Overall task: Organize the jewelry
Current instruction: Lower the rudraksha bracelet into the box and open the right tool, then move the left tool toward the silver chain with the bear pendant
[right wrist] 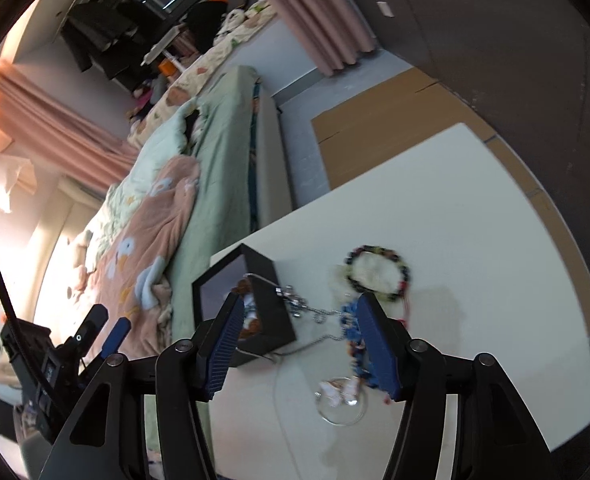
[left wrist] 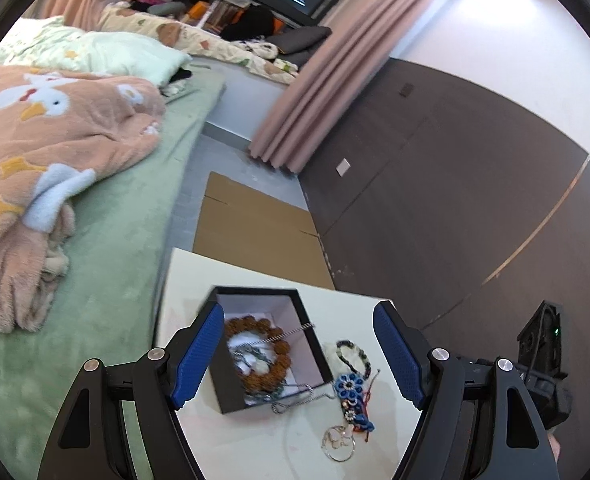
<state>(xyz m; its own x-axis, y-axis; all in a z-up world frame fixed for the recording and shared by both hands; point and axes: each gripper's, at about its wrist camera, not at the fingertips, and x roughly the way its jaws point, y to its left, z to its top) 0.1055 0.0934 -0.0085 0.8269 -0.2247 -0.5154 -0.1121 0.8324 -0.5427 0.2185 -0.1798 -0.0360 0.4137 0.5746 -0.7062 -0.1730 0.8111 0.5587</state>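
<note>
Left view: the left tongs [left wrist: 299, 354] are wide open and hold nothing. The black box [left wrist: 231, 394] sits near the table's [left wrist: 335, 304] left edge, with a brown bead bracelet [left wrist: 261, 354] inside.

Right view: the right tongs [right wrist: 299, 350] are open and empty. The silver chain [right wrist: 315, 312] hangs over the box wall; it looks light and floppy, so pinch it mid-chain.

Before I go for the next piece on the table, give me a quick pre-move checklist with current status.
1. Left gripper empty and open: ok.
2. Right gripper empty and open: ok, nothing pinched between its pads.
3. Box open and upright on the table: ok.
4. Brown bead bracelet inside the box: ok.
5. Silver chain fully in the box: not ok, it hangs over the wall onto the table.
6. Loose pieces separate: cannot tell; the blue flower piece, dark bead bracelet and ring lie close, perhaps tangled.
</note>
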